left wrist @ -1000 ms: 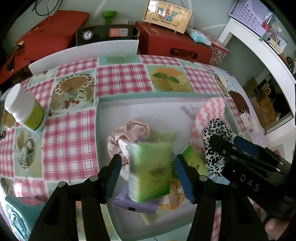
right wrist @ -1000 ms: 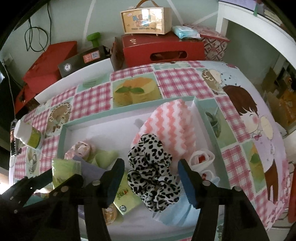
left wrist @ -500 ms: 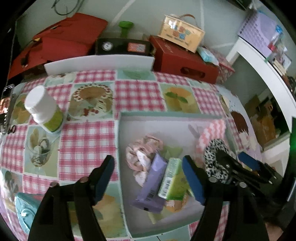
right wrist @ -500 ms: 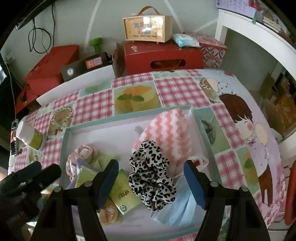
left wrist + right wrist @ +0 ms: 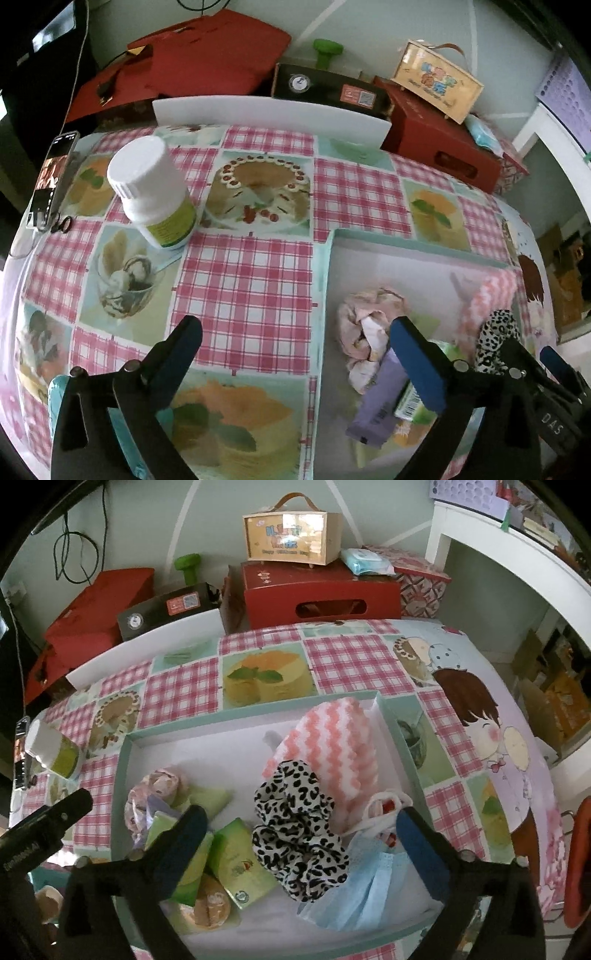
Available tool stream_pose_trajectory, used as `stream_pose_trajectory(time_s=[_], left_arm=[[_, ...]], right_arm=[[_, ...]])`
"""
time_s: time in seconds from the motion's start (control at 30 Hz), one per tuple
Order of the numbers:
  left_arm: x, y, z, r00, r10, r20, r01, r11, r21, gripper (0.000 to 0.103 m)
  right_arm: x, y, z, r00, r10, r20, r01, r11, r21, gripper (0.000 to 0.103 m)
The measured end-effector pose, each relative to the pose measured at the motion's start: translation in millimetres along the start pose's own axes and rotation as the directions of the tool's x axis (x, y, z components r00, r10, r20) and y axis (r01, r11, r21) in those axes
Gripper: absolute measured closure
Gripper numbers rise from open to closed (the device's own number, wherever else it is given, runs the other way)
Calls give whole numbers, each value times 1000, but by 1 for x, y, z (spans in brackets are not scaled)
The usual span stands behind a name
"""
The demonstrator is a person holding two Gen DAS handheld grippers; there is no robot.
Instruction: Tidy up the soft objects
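Observation:
A teal-rimmed white tray [image 5: 125,746] holds a pink-and-white zigzag cloth [image 5: 328,738], a leopard scrunchie [image 5: 299,830], a blue face mask [image 5: 362,890], green tissue packs [image 5: 243,860] and a pink floral scrunchie [image 5: 155,790]. My right gripper [image 5: 301,818] hovers over the leopard scrunchie, jaws opening wide, pads clear of it. My left gripper [image 5: 295,332] straddles the tray's left rim [image 5: 325,295], jaws opening, nothing between them. Beside its right finger lie the pink scrunchie [image 5: 365,321], a purple pack [image 5: 376,402] and a green pack [image 5: 410,402].
A white bottle with a green label [image 5: 155,192] stands on the checked tablecloth left of the tray. A phone [image 5: 51,177] lies at the far left edge. Red boxes [image 5: 321,590] and a wooden case [image 5: 291,535] line the back.
The left gripper let go of the green pack, which now lies in the tray, and moved left over the tray's rim. Both grippers' jaws spread wider.

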State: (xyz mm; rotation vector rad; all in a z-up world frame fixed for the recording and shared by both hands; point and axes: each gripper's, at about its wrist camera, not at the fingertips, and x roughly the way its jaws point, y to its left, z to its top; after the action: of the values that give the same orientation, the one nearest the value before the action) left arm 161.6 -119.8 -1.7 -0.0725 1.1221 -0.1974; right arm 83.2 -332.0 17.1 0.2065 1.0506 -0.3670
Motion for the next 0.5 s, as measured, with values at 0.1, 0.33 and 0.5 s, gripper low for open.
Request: stream_pose_trajectory(time_s=[0.1, 0.33, 0.5], left_arm=[[2, 0, 0, 1000, 2, -6, -2, 1000, -3, 2], [2, -2, 2, 1000, 12, -17, -12, 1000, 11, 2], [-5, -5, 1, 1000, 23, -11, -22, 999, 36, 2]], right_arm=[[2, -1, 0, 1000, 5, -8, -5, 1000, 4, 0], [4, 1, -1, 1000, 1, -17, -1, 1000, 0, 0], [2, -2, -1, 1000, -2, -23, 2, 1000, 12, 0]])
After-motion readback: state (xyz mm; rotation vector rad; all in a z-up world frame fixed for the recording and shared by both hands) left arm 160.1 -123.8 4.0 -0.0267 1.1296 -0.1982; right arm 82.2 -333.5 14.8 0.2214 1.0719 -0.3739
